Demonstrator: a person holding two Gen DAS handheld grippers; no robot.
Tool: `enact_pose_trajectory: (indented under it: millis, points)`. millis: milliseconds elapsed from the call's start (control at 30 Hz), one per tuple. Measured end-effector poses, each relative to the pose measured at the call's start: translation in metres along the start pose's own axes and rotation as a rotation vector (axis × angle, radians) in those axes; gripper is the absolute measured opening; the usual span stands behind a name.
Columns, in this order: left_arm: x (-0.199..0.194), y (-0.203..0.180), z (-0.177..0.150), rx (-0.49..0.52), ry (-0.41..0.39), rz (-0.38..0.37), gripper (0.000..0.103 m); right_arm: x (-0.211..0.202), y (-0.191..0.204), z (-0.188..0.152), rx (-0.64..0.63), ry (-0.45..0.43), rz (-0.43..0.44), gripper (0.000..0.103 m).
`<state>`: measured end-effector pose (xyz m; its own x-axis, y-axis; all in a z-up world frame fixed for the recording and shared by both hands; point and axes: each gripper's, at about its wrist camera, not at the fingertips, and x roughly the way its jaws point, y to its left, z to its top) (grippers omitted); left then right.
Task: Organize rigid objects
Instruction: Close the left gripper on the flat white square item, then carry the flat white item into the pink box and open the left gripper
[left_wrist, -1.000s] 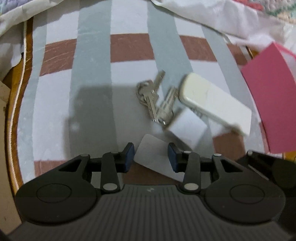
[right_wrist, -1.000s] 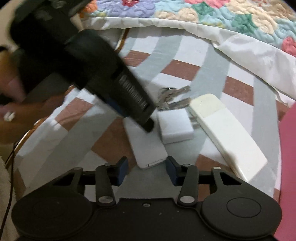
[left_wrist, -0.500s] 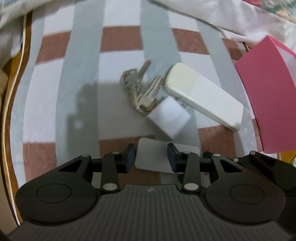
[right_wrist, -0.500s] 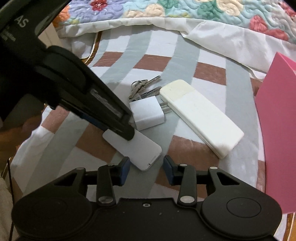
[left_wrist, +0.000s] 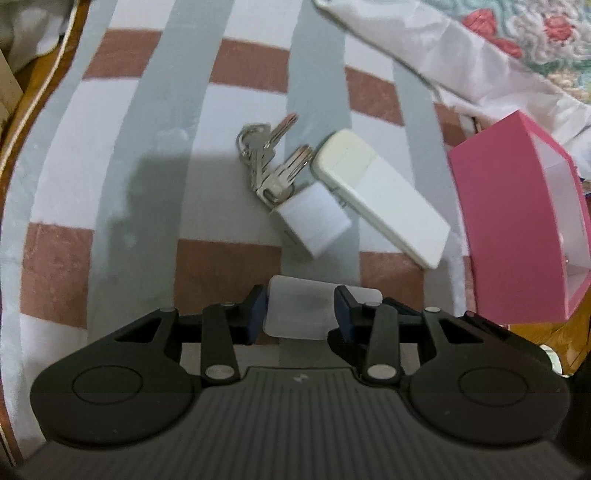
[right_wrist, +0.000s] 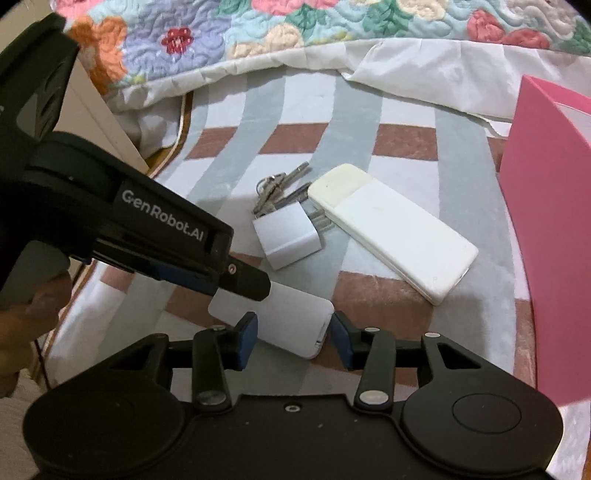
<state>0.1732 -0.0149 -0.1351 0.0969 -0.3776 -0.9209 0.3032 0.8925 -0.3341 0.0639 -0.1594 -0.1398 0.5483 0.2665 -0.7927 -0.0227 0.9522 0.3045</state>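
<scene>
Dim warm indoor light, soft shadows, slight blur, strong fisheye edge warping.

- Your right gripper (right_wrist: 291, 338) has just been opening; the flat white device (right_wrist: 291, 317) lies between its jaws.
- The device has turned, with your left gripper (left_wrist: 300, 314) now straddling its other end.

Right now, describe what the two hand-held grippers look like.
The left hand-held gripper and right hand-held gripper are matte black with ribbed bodies, round discs, silver rivets and blue pads on the fingers. The left one carries white "GenRobot.AI" lettering on its side.
</scene>
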Motion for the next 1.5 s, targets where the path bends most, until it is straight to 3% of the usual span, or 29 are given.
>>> enact_pose_trajectory:
  millis: [233,633,933,1100,1300,1367,1433,1500]
  points:
    - [-0.032,-0.02,-0.016,0.046,-0.094,-0.028,0.037,-0.034,0.002,0.009,-0.056,-0.058,-0.013,0.052]
    - [-0.1,-0.074,-0.035,0.108,-0.231,-0.132,0.037,-0.115,0.008,0.019,-0.233,-0.185,-0.144,0.053]
    - [-0.114,-0.128,-0.013,0.179,-0.243,-0.185,0.038,-0.165,-0.017,0.028,-0.224,-0.278,-0.231,0.053]
    - [-0.109,-0.157,0.006,0.222,-0.265,-0.19,0.038,-0.177,-0.041,0.029,-0.162,-0.285,-0.223,0.052]
    - [-0.09,-0.199,0.028,0.331,-0.283,-0.175,0.038,-0.177,-0.071,0.026,-0.084,-0.282,-0.212,0.045]
    - [-0.074,-0.212,0.036,0.354,-0.213,-0.252,0.037,-0.175,-0.082,0.026,-0.058,-0.284,-0.16,0.021]
    - [-0.053,-0.223,0.043,0.325,-0.083,-0.37,0.034,-0.17,-0.087,0.029,-0.04,-0.282,-0.127,0.019]
    - [-0.038,-0.24,0.041,0.354,-0.117,-0.322,0.034,-0.157,-0.086,0.034,-0.081,-0.257,-0.158,0.019]
